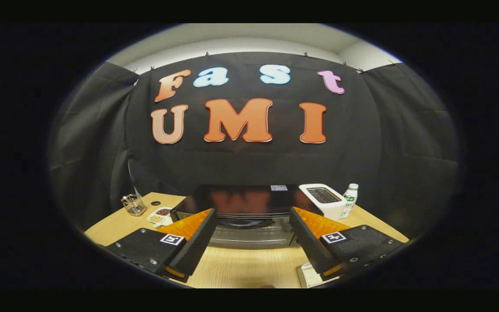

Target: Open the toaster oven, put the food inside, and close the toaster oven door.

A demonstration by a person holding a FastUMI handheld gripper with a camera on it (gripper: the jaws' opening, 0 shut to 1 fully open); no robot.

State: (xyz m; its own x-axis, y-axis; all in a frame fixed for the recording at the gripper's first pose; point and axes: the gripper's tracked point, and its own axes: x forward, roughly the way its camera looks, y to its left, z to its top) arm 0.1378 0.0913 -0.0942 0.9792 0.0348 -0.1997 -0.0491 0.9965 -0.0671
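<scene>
White pop-up toaster (322, 198) beside a bottle (350, 200); wire basket (133, 204) on wooden table (241, 264)

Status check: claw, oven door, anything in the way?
Claw open, holding nothing. Oven just ahead of the fingers, door shut. Nothing between claw and door.

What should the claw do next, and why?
Probably move forward and down toward the top edge of the toaster oven door. The claw is open and holds nothing, the door looks closed, and the oven sits just ahead of the fingers.
</scene>
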